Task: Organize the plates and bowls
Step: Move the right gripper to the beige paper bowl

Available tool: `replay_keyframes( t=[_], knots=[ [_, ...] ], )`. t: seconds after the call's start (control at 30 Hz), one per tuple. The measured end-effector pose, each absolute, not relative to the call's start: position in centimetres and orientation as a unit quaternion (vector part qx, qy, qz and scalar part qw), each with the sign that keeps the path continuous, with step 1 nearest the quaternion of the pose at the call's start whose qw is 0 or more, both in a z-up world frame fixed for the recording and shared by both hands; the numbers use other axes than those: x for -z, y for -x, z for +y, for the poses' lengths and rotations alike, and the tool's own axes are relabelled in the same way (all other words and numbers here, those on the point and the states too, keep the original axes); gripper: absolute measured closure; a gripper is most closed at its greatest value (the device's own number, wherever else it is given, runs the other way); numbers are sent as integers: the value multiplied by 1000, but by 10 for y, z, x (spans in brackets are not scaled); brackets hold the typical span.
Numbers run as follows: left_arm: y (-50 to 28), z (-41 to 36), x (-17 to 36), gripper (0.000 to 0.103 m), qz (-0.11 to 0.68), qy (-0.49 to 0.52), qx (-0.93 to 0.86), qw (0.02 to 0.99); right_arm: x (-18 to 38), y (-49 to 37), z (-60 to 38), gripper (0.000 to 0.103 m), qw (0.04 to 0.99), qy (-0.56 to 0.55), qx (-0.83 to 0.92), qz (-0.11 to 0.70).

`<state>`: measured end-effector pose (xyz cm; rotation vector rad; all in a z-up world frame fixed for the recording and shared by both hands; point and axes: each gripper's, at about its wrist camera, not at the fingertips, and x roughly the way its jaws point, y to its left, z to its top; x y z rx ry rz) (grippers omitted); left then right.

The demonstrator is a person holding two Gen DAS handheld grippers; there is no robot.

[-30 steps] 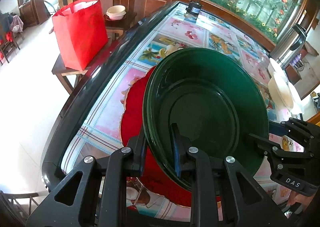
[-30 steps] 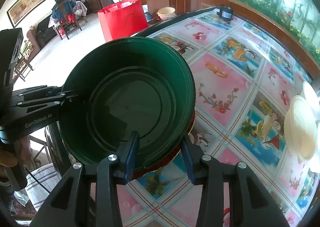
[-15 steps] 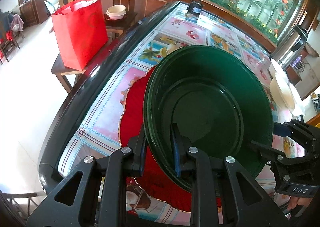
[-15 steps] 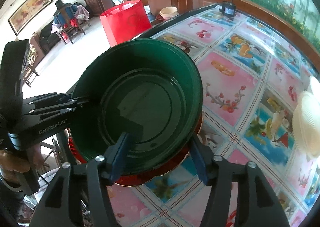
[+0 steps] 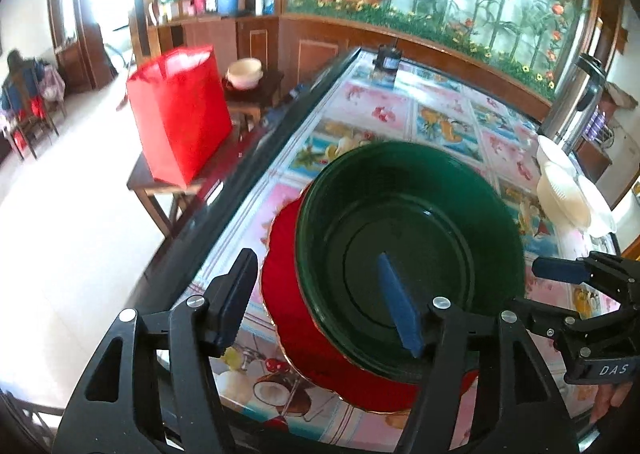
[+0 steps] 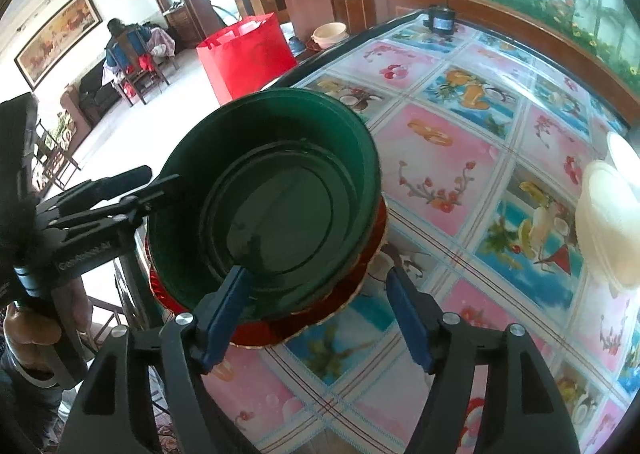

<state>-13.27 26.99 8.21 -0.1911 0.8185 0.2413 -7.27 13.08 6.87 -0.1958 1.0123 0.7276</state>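
Dark green glossy round bowl sits nested on the red scalloped gold-rimmed plate, near the edge of the fruit-print tablecloth table. Left gripper and right gripper both spread wide, each straddling the bowl rim, gripping nothing. Looks like the release step; next: back both off, go for the cream ribbed bowls.

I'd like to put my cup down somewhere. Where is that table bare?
Bare tablecloth runs between the green bowl and the white dishes by the right edge, and on toward the small black box at the far end. It is crowded around the bowl on its red plate, where both open grippers straddle the rim.
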Motion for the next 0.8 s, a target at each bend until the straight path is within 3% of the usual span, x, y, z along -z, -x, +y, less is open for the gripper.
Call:
replay_keyframes(
  t=[0.8],
  knots=[
    [90,158,-89,39,405,49,-8,913,-64,59,14,28,837,13,-254,485]
  ],
)
